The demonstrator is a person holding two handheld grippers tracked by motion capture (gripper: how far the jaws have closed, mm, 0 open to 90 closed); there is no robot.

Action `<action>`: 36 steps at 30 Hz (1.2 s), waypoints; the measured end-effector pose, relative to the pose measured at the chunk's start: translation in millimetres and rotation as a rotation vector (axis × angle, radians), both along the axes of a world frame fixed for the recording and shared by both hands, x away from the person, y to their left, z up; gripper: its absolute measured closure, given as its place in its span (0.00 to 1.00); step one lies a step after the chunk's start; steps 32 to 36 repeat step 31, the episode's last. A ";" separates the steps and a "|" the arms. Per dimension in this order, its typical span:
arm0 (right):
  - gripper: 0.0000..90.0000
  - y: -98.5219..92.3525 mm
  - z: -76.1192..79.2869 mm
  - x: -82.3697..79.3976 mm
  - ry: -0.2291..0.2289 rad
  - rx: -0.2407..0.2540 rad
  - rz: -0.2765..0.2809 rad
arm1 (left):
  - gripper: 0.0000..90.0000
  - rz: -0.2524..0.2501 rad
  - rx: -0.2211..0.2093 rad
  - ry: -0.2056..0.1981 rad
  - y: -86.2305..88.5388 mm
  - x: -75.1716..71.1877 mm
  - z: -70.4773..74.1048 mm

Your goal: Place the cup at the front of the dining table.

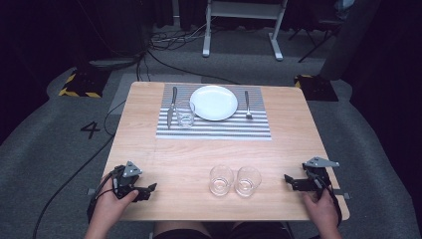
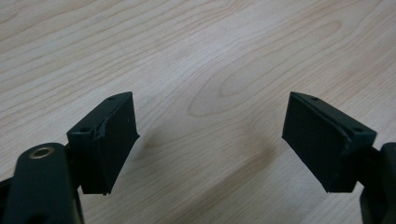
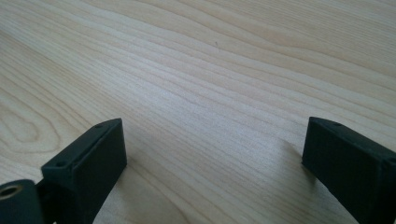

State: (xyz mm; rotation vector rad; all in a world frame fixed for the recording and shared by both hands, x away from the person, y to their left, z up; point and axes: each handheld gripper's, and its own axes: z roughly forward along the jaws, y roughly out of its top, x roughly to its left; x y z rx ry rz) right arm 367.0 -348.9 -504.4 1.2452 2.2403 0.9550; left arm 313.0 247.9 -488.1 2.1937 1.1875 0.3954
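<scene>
Two clear empty glasses (image 1: 221,179) (image 1: 248,180) stand side by side near the front edge of the wooden table (image 1: 164,154). My left gripper (image 1: 148,189) rests low at the front left corner, its tips toward the glasses. In the left gripper view the left gripper (image 2: 210,140) has its black jaws apart over bare wood, nothing between them. My right gripper (image 1: 287,179) lies at the front right and points left toward the glasses. The right gripper (image 3: 215,163) is open too, with only wood grain between its jaws.
A striped placemat (image 1: 214,130) at the far side carries a white plate (image 1: 214,102), a knife (image 1: 171,105) and a third glass (image 1: 185,115) to the plate's left, and a fork (image 1: 247,103) to its right. Cables and a white frame (image 1: 244,20) sit on the floor beyond.
</scene>
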 end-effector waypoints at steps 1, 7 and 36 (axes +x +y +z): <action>0.07 0.0 0.0 0.0 0.000 0.000 0.000 | 0.20 -0.003 0.006 0.008 0.0 0.2 0.0; 0.07 0.1 0.1 -0.4 0.001 0.000 -0.002 | 0.20 -0.009 0.011 0.017 -3.2 2.5 -6.0; 0.07 0.0 0.1 -0.4 0.001 0.000 -0.002 | 0.00 0.055 -0.010 -0.022 -5.3 13.7 -15.8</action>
